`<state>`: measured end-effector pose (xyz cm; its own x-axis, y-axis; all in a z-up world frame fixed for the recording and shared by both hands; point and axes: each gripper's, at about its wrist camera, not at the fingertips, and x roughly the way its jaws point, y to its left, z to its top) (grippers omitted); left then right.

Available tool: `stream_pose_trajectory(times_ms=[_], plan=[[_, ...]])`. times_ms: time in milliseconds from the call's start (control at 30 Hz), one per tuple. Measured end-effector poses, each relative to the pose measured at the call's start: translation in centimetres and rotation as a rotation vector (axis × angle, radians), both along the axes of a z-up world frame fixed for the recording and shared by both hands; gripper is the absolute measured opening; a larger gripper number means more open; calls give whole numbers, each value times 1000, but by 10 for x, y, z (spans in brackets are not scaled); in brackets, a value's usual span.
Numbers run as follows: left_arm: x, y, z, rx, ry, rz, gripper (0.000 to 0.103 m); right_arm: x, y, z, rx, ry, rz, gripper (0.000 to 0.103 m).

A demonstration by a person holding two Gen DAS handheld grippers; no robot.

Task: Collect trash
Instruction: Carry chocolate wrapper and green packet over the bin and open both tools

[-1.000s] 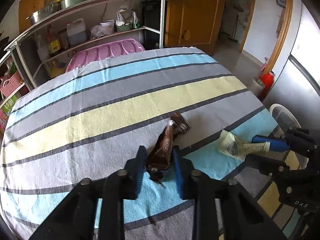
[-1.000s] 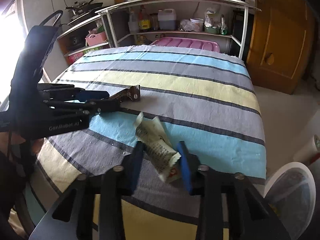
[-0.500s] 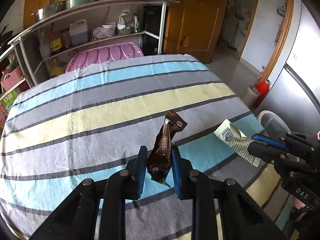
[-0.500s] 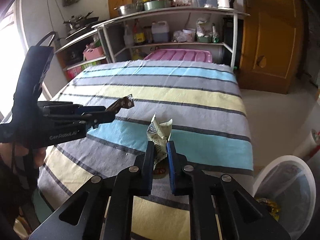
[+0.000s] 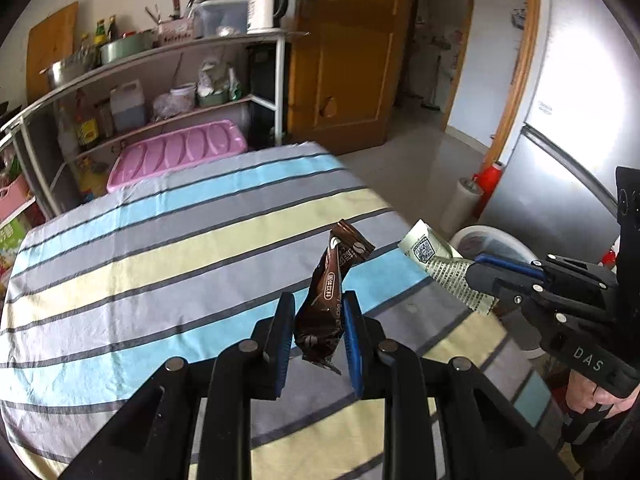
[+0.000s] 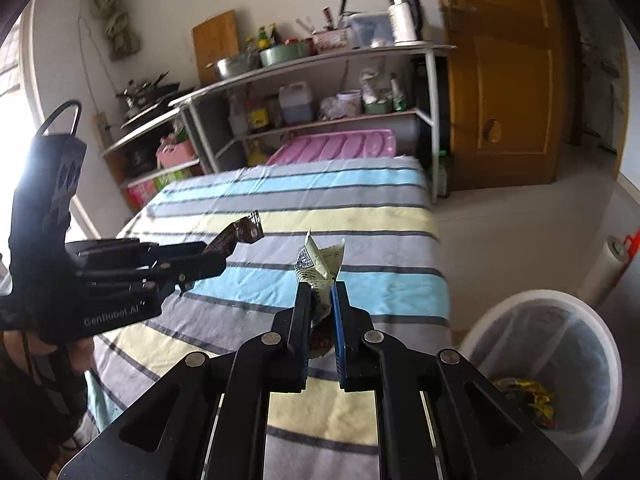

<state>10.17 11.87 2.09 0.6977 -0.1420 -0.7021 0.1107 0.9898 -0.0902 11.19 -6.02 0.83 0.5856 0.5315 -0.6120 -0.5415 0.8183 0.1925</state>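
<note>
A brown snack wrapper (image 5: pixel 332 280) hangs above the striped tablecloth (image 5: pixel 160 248), and my left gripper (image 5: pixel 318 300) is shut on its lower half. To its right my right gripper (image 5: pixel 476 264) holds a pale green printed wrapper (image 5: pixel 440 264). In the right wrist view that wrapper (image 6: pixel 320 260) sticks up between the right gripper's (image 6: pixel 320 286) pads, whose jaws are closing tight on it. The left gripper (image 6: pixel 218 258) reaches in from the left with the brown wrapper (image 6: pixel 240 234). Both wrappers are off the table. A white bin (image 6: pixel 540 300) stands on the floor to the lower right.
The bin (image 5: pixel 476 232), lined with a clear bag, holds some yellow trash. Beyond the table stand a metal shelf rack (image 5: pixel 168 64) with bottles and pots, a pink lid (image 5: pixel 176 152) and a wooden door (image 5: pixel 344 52). A fridge (image 5: pixel 560 140) rises at the right.
The right gripper has shut on the pale green wrapper. Both grippers have lifted their wrappers off the cloth and moved right, toward the table's edge by the bin.
</note>
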Motion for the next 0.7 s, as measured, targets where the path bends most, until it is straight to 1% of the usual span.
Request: stream_pose_trajectory(times_ms=[67,200,400,567,700], plan=[[0,-10,3,-9,-9,-18,25,-3,-10,4,0,-12,-24,10],[-1,-34,7,-4,-25,-57,25,-9,-38,11,12,-30,-78,10],[2,-78,8,-3,-27,-133,25,-16,-80,14,11,-37,-159,10],[10,-122,5,-8,-20,-210,25,-19,-117,11,-9,-33,-248,10],[17,-158,0,-8,-3,-269,25,-18,-149,4,-33,-13,-316,10]])
